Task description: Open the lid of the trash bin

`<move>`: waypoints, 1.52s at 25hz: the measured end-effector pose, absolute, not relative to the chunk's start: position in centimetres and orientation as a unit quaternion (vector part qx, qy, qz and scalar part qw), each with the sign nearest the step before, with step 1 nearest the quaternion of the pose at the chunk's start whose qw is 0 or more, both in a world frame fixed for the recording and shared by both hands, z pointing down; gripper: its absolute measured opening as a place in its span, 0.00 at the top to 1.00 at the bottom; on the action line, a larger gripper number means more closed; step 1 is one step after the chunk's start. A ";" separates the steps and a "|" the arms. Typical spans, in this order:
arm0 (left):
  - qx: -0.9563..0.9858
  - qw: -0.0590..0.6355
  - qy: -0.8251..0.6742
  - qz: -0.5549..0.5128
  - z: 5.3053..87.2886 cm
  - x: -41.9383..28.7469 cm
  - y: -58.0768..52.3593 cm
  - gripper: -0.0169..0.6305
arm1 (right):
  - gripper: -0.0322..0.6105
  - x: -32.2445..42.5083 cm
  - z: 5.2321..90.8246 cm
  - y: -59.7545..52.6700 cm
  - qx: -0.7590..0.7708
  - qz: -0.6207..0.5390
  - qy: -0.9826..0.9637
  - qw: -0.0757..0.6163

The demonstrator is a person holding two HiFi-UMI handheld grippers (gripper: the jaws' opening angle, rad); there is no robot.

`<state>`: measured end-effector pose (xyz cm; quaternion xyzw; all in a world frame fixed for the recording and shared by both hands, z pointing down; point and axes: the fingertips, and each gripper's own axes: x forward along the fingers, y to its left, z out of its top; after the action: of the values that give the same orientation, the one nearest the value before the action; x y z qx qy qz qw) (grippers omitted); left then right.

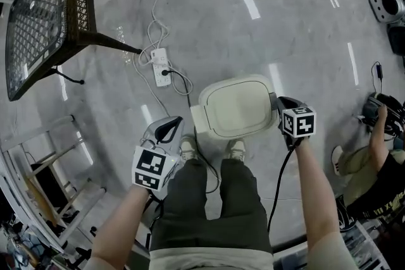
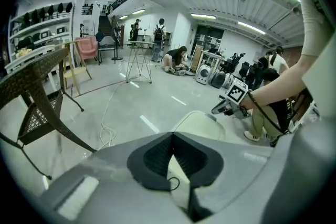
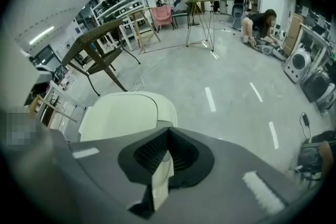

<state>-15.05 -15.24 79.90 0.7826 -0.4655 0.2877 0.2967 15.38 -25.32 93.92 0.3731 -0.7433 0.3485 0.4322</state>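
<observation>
A cream trash bin (image 1: pixel 235 105) stands on the grey floor just ahead of the person's shoes, its lid down. My right gripper (image 1: pixel 276 104) is at the bin's right edge, jaws shut with nothing between them; whether it touches the bin I cannot tell. In the right gripper view the lid (image 3: pixel 123 113) lies just left of the gripper (image 3: pixel 168 129). My left gripper (image 1: pixel 169 128) hangs shut and empty a little left of the bin's near-left corner. In the left gripper view, the bin (image 2: pixel 202 123) shows past the gripper (image 2: pixel 172 135).
A white power strip (image 1: pixel 161 66) with trailing cables lies on the floor behind the bin. A wicker table (image 1: pixel 38 16) stands at far left, a wooden frame (image 1: pixel 50 167) at near left. Another person (image 1: pixel 373 161) sits at right.
</observation>
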 end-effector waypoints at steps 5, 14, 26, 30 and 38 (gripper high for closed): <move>0.755 0.326 -0.492 0.286 81.9 -18.0 -14.5 0.97 | 0.94 16.1 95.7 -25.6 0.368 0.383 -0.741 0.411; 0.719 0.338 -0.537 0.285 79.6 -21.2 -13.5 0.97 | 0.94 15.8 93.8 -25.7 0.378 0.390 -0.734 0.407; 0.733 0.312 -0.556 0.238 64.2 -22.4 -13.9 0.97 | 0.95 13.9 72.8 -25.5 0.409 0.357 -0.773 0.328; 0.761 0.271 -0.552 0.206 57.3 -22.4 -14.9 0.97 | 0.95 11.7 63.2 -25.4 0.419 0.321 -0.803 0.276; 0.800 0.205 -0.546 0.140 42.9 -21.0 -15.0 0.97 | 0.95 8.0 46.2 -21.7 0.413 0.250 -0.854 0.191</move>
<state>-20.97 -14.98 42.88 0.7999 -0.5464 0.1401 0.2051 7.99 -21.68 46.19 0.4134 -0.8544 0.2498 0.1914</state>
